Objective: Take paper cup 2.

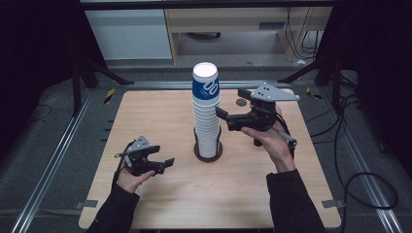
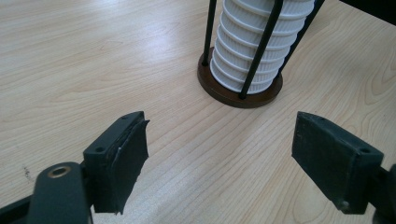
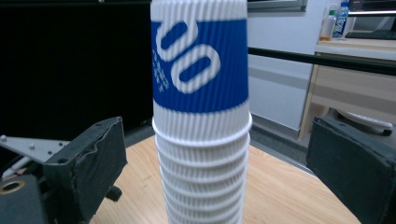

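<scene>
Left gripper (image 1: 167,162): black two-jaw tool low over the pale wooden table (image 1: 160,116), left of the stack; jaws wide apart, nothing between them.
Cup stack (image 1: 206,114): tall column of white ribbed paper cups, upside down, the top cup (image 1: 205,85) banded blue; stands mid-table.
Holder (image 1: 208,154): round brown base with thin black rods around the lowest cups.
Right gripper (image 1: 219,112): raised beside the upper cups, jaws wide open either side of the stack, pads clear of it.

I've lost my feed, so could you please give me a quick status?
Left gripper open, low over table. Right gripper open, jaws either side of cup stack, not touching. Stack upright in holder. Nothing blocking.
</scene>
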Motion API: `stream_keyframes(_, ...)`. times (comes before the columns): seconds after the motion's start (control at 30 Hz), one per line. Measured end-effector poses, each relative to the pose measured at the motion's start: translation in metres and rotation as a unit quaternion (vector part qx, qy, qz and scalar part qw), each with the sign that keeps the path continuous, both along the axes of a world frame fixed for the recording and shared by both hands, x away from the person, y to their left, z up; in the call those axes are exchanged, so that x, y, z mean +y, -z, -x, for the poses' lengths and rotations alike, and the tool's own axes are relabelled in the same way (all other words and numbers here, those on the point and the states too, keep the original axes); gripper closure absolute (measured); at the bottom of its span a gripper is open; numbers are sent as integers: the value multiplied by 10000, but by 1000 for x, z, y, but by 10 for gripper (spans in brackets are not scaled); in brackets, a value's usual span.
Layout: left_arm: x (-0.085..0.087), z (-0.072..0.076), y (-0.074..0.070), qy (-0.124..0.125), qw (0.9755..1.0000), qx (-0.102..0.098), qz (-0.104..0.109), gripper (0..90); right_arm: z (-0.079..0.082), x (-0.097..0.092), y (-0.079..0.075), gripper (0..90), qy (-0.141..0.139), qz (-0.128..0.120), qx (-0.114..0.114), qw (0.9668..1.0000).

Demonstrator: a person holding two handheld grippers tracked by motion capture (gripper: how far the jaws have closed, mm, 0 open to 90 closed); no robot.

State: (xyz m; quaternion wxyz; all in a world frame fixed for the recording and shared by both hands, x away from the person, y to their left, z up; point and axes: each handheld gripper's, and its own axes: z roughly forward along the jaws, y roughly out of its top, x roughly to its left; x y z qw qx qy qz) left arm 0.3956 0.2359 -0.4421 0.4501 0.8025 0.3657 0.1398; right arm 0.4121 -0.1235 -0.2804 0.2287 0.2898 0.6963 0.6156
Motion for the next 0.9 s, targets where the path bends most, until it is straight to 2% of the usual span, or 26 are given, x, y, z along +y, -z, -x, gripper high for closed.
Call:
stream_keyframes(0.47,0,0,0,1,10000,13,-4,176,-23,37,-11,51,-65,45,-7,10000)
stream_keyframes(0.77,0,0,1,13,10000,15,7,175,-38,57,-9,57,-15,137,55,9999)
stream_keyframes(0.9,0,0,0,9,10000,10,19,176,-45,60,-7,72,94,121,66,9999)
